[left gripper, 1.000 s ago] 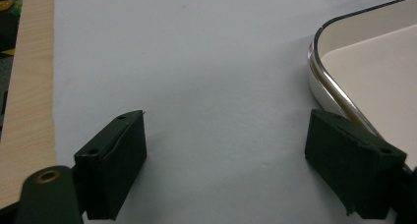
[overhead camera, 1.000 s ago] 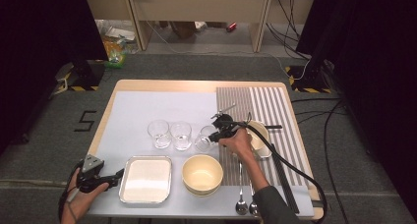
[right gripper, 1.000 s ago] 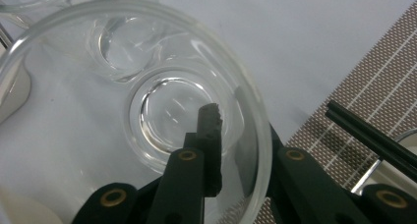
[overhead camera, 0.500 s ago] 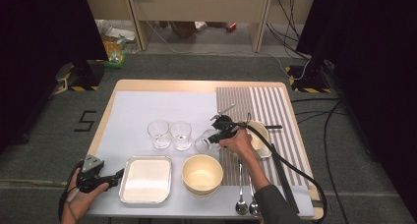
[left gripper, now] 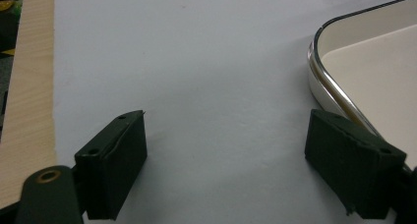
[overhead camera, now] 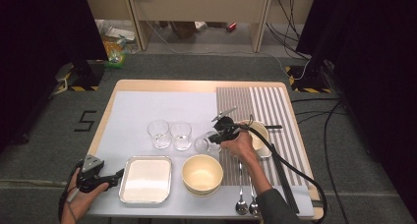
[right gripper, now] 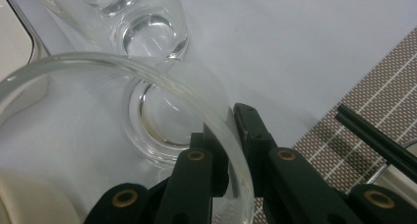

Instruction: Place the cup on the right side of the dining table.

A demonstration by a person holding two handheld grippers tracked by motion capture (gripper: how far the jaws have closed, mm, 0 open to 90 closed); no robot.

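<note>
1. The glass (right gripper: 123, 135) in hand is the third in a row of three, standing on the pale mat just left of the striped placemat (overhead camera: 265, 111) and behind the yellow bowl (overhead camera: 202, 173).
2. The right gripper (right gripper: 231, 145) has it by the rim: one jaw inside the wall, the other outside, pinching the thin glass between them. The jaws have just been closing, and the pads now sit against the wall. A rim pinch suits a wide tumbler that the jaws likely could not span whole.
3. From above, the same right gripper (overhead camera: 219, 135) comes at the glass from the placemat side, so the hand stays clear of the two neighbouring glasses (overhead camera: 169, 134) to the left.
4. The glass looks upright, its thick base apparently on the mat; whether it has lifted at all cannot be told.
5. The left gripper (left gripper: 226, 150) rests low at the table's near left corner, jaws spread wide and holding nothing, just beside the metal tray (left gripper: 364, 67) – parked out of the way, probably.
6. Two spoons (overhead camera: 247, 204) lie at the near edge, and a white bowl (overhead camera: 259, 135) sits on the placemat behind the right hand.
</note>
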